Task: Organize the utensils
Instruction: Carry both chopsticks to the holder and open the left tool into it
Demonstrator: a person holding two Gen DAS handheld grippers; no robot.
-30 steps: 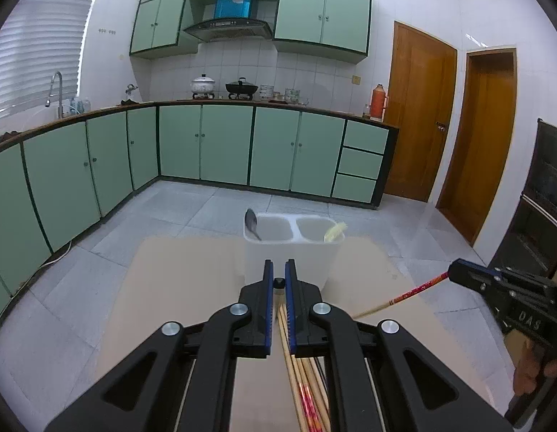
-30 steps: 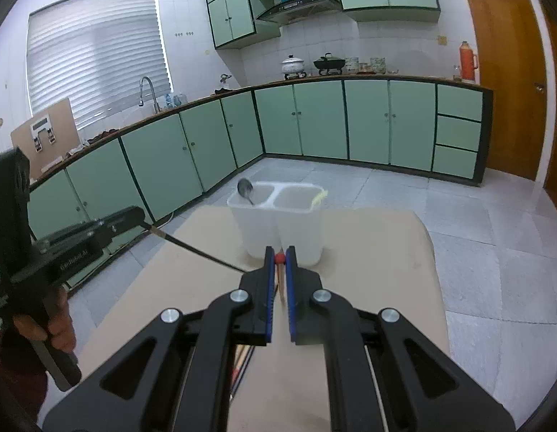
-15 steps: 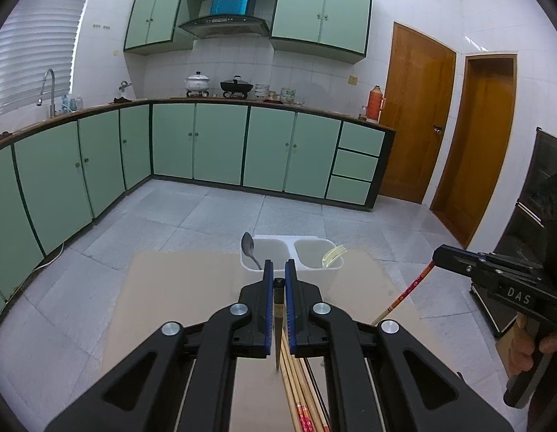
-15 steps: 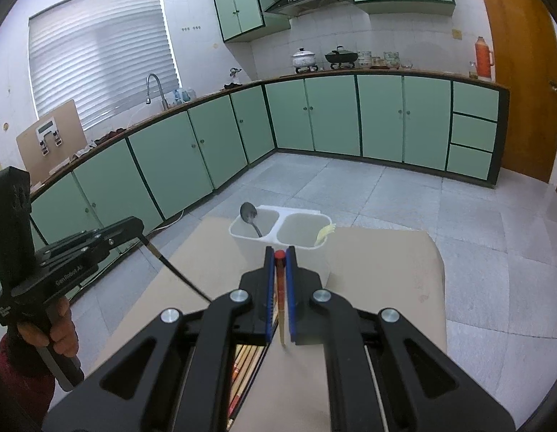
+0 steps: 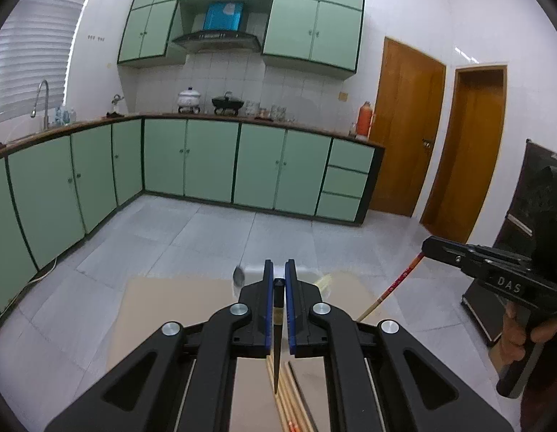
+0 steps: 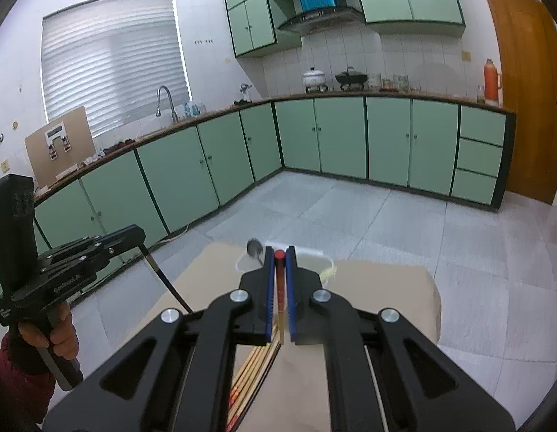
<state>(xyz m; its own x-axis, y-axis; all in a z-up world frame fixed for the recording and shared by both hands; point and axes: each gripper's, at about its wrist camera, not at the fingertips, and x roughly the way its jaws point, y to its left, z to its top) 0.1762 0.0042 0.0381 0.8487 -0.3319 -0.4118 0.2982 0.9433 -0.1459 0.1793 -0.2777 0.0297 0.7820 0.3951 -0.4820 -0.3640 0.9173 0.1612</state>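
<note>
My left gripper is shut on a dark chopstick that hangs down between the jaws; it also shows from the side in the right wrist view. My right gripper is shut on a red-topped chopstick, seen from the left wrist view slanting down. Both are raised above the tan table. A white two-compartment holder stands behind the fingers, holding a metal spoon and a pale yellow utensil. Several loose chopsticks lie on the table below.
Green kitchen cabinets run along the back and left walls. Two wooden doors are at the right. The table's far edge drops to a grey tiled floor.
Both grippers have risen with their chopsticks, so the table and the white holder now sit lower and smaller in both views. The jaws have stayed shut.
</note>
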